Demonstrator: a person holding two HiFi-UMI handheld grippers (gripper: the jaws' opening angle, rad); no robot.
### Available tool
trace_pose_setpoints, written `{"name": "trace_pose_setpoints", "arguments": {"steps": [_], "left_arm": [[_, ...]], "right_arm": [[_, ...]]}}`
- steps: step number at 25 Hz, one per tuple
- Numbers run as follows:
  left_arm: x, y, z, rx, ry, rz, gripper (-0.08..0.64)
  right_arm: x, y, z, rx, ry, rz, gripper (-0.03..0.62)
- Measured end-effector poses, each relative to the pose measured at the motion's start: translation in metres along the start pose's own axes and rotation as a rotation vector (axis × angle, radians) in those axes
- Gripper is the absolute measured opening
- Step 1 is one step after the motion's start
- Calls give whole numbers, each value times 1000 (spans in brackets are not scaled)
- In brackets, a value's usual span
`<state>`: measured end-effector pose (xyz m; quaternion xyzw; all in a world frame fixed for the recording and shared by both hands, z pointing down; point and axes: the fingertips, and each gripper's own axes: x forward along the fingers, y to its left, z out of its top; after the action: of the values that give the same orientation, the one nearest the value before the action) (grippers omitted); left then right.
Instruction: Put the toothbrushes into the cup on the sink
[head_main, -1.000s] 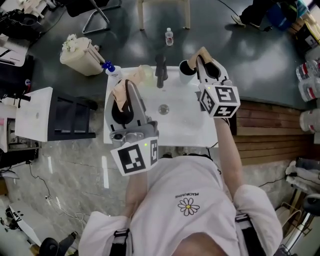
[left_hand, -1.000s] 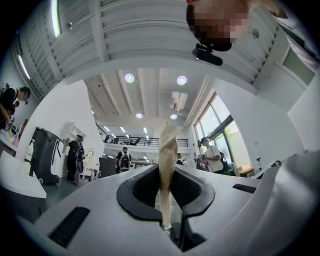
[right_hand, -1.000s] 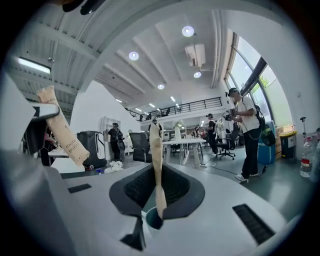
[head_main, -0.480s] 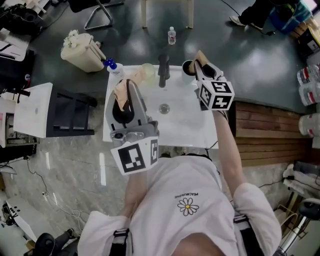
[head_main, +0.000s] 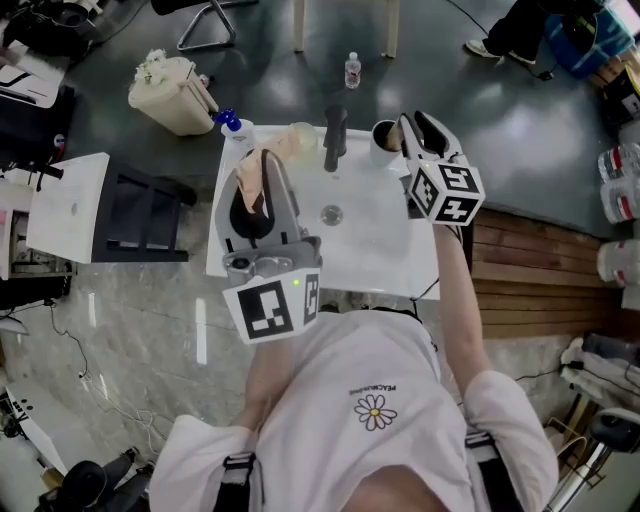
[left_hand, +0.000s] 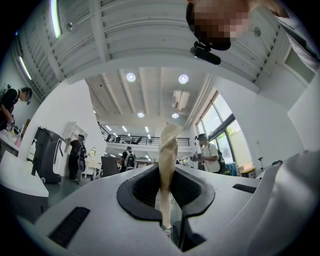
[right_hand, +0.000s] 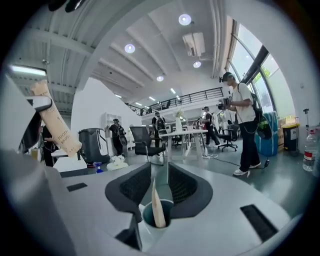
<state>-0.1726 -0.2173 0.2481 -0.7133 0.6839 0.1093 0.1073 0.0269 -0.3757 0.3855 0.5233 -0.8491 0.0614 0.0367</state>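
As we look steeply down from the head cam, a white rectangular ceramic sink (head_main: 372, 245) sits in front of a person in a white T-shirt w/ a daisy print (head_main: 377, 412). A dark upright faucet (head_main: 335, 135) stands at the sink's far edge, w/ a round metal drain (head_main: 331, 214) mid-basin.

The left gripper (left_hand: 167, 180) is clenched on a long toothbrush in a tan paper wrapper (left_hand: 167, 150). Its dark jaw pads press both sides of the wrapper, and the brush rises upright past the jaw tips. From above, this gripper hangs over the sink's left side, well apart from the cup.

The right gripper (right_hand: 160, 182) is released, w/ its jaws standing apart. Directly below the gap sits a small round cup w/ a dark teal inside (right_hand: 169, 206), at the sink's far right corner, just right of the faucet. A second tan paper-wrapped toothbrush (right_hand: 157, 210) stands in that cup, leaning on its rim. It rises into the gap between the jaws, and we see neither pad pressing on it.

Also in view:
- a blue-capped spray bottle (head_main: 229, 121) at the sink's far left corner
- a cream plastic bin (head_main: 172, 92) on the dark floor beyond it
- a small clear water bottle (head_main: 352, 68) on the floor behind the faucet
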Motion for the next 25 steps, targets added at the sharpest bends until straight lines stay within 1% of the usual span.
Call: {"name": "trace_pose_setpoints", "arguments": {"steps": [3, 7, 9, 11, 13, 15, 17, 19, 25], "left_arm": [[-1, -2, 2, 2, -4, -6, 52], [-1, -4, 4, -2, -6, -12, 52], [-1, -4, 6, -4, -11, -14, 52], [-1, -4, 8, -6, -16, -15, 52], [-1, -5, 9, -7, -20, -15, 52], [-2, -6, 10, -6, -25, -18, 52], [-4, -7, 10, -4, -25, -21, 52], [-6, -7, 10, -3, -23, -21, 52], [-12, -4, 6, 2, -9, -17, 52]], "right_arm": [[-15, 6, 40, -21, -105, -6, 81], [-51, 30, 100, -83, -270, 11, 81], [-72, 45, 121, -110, -337, 24, 78], [-90, 58, 133, -129, -382, 33, 72], [-105, 71, 135, -135, -402, 47, 67], [-115, 81, 130, -137, -398, 62, 55], [-125, 84, 123, -129, -395, 48, 43], [-132, 85, 114, -117, -392, 22, 17], [-140, 91, 95, -85, -355, 7, 12]]}}
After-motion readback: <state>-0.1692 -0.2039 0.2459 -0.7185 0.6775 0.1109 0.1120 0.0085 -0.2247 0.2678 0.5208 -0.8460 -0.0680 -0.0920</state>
